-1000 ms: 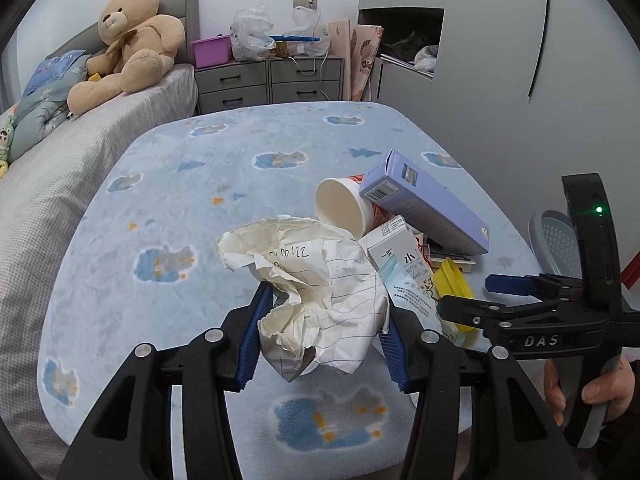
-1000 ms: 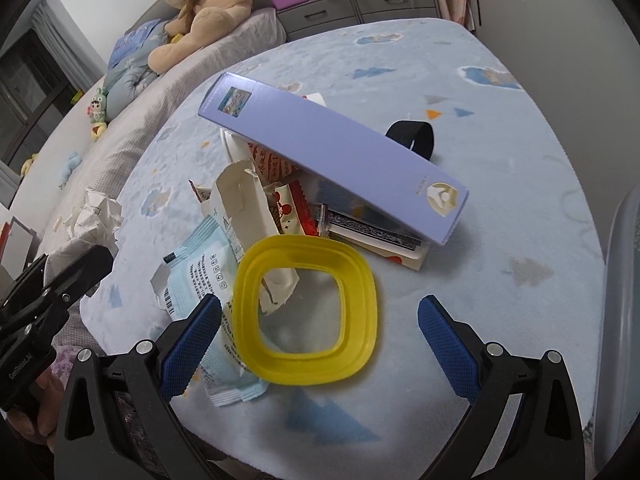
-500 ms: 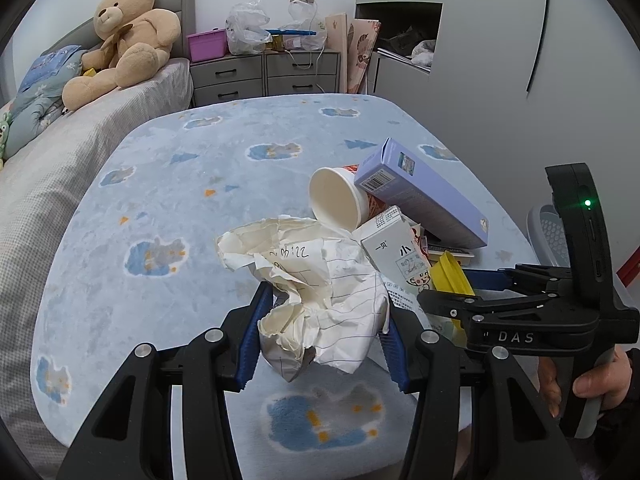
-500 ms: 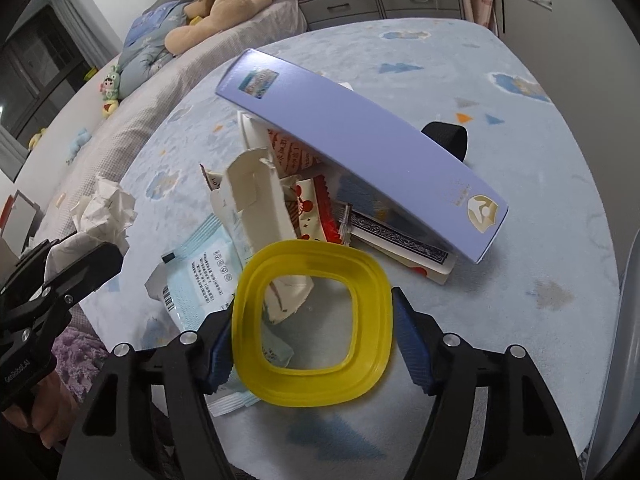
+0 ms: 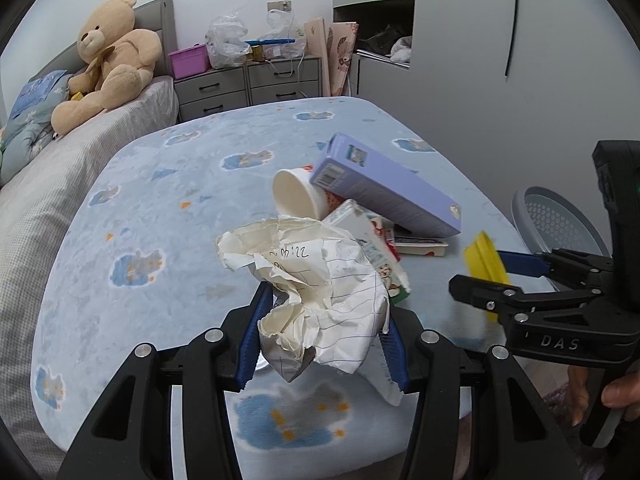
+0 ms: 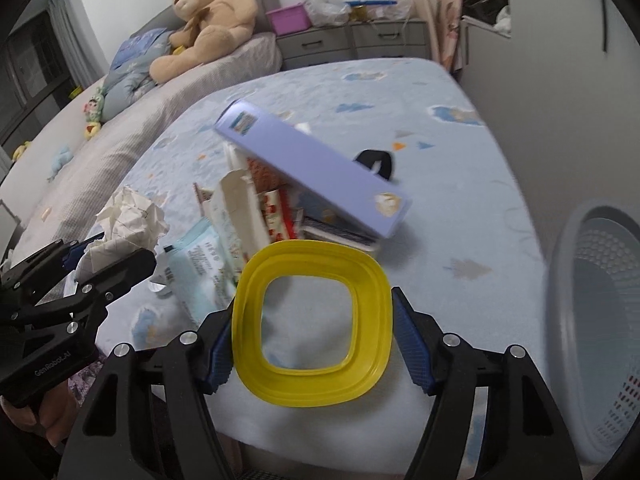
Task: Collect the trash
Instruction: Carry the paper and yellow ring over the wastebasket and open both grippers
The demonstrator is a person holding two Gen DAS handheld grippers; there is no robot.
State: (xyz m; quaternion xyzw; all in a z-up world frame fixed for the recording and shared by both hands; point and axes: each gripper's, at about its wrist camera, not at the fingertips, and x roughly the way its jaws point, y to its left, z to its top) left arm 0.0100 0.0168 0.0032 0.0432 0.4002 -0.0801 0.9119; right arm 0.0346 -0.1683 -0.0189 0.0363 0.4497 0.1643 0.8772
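Open tabletop (image 5: pixel 168 216) left of trash pile (image 5: pixel 372 200)

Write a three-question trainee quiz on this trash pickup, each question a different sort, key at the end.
1. True or false: the left gripper has its jaws shut on the crumpled paper.
2. Multiple choice: the right gripper holds a
A. paper cup
B. yellow square ring
C. purple box
3. Fill in: the purple box lies tilted on top of the trash pile, and the grey ______ stands off the bed's right edge.

Key: 1 true; 2 B; 3 basket.
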